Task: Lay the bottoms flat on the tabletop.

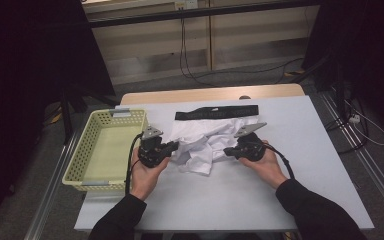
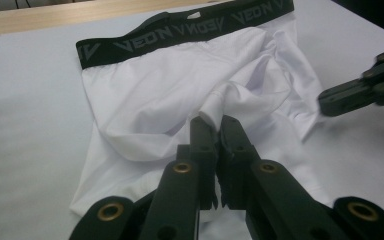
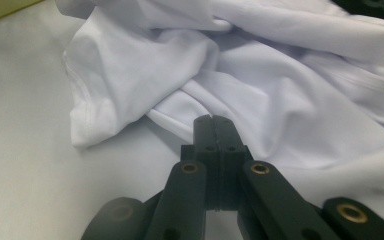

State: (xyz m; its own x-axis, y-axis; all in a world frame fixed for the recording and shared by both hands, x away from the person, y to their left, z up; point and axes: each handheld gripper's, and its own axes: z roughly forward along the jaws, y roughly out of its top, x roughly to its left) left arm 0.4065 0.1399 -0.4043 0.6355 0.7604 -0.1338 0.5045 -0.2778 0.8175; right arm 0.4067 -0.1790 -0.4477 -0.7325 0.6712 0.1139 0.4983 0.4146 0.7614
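While the white underwear (image 1: 207,142) lies crumpled in the middle of the desk (image 1: 290,165), its black waistband (image 1: 216,113) on the far side, we see the left gripper (image 2: 213,125) with its jaws nearly together, pinching a raised fold of the white cloth. The right gripper (image 3: 213,121) has its jaws pressed fully together at the fabric's edge; whether cloth is caught between them we cannot tell. A yellow basket (image 1: 87,145) sits just left.
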